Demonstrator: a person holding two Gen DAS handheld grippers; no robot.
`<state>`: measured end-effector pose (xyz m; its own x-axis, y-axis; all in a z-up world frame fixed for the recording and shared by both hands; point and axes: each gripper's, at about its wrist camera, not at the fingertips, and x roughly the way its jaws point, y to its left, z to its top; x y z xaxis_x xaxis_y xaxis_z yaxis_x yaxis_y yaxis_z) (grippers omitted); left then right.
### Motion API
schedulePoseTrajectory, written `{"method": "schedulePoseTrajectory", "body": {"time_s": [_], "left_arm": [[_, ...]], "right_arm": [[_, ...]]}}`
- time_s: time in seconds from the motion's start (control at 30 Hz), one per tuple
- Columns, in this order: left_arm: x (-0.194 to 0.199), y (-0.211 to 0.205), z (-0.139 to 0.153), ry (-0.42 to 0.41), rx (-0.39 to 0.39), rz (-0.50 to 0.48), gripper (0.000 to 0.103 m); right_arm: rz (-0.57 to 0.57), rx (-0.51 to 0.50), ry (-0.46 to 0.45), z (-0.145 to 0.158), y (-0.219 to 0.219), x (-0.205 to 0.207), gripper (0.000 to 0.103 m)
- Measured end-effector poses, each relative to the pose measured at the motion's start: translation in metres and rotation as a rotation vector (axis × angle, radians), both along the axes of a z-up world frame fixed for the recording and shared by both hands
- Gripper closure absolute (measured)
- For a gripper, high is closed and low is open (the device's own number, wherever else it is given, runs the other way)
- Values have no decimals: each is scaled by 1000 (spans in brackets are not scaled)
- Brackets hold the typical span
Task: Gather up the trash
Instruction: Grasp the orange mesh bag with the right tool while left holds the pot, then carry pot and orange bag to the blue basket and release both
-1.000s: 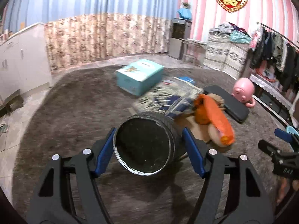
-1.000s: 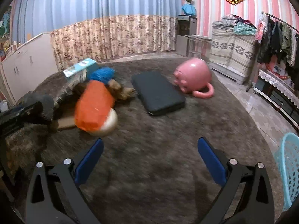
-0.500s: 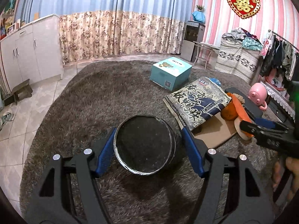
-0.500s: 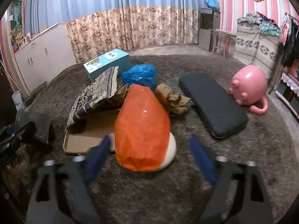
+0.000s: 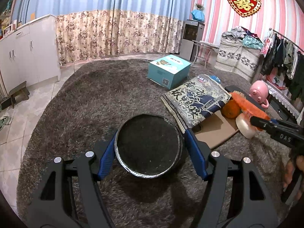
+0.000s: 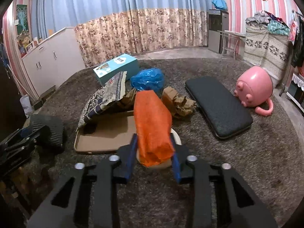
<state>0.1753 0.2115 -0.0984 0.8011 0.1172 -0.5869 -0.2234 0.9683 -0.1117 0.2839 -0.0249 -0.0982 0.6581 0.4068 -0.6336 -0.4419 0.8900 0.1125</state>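
My left gripper [image 5: 150, 142] is shut on a round black bin [image 5: 148, 148] whose open mouth faces the camera, low over the grey carpet. In the right wrist view the same bin [image 6: 49, 129] shows at the left edge. An orange plastic bag [image 6: 152, 114] lies on a white round object [image 6: 175, 135] beside a flat cardboard sheet [image 6: 106, 133]. My right gripper [image 6: 153, 142] is closing its jaws, and the blue pads [image 6: 133, 146] press the near end of the orange bag from both sides. The left wrist view shows that bag [image 5: 248, 106] at the right gripper's tip.
Around the orange bag lie a patterned paper sack [image 6: 106, 96], a blue plastic bag [image 6: 148, 79], crumpled brown paper [image 6: 178, 102] and a teal box [image 6: 115, 67]. A black cushion [image 6: 218, 102] and pink pig toy [image 6: 254, 87] sit to the right. White cabinets [image 5: 28, 51] line the left wall.
My right gripper swung left to the orange bag and its jaws went from wide open to pinching the bag. The left gripper shifted a little with the bin still held.
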Motion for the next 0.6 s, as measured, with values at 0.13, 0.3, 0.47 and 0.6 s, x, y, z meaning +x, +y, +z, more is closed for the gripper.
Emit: {"method": "schedulePoseTrajectory", "body": {"time_s": [0.13,0.3,0.47,0.6], "left_arm": [[-3,-8,-1,28,16,-8,36],[-9,-10,-2,41,4,3,37],[-15,-16,-2,51,11,15,37],[-16,-21,1,42,13,14,37]], "right_arm": [[-12,32,-23,8,-19,-14,93],[-45,47,-52,21,-52,-40,95],[-90,27,-100,39,-91,-67,95],[-139,37,-123,53,-129,-84,95]]}}
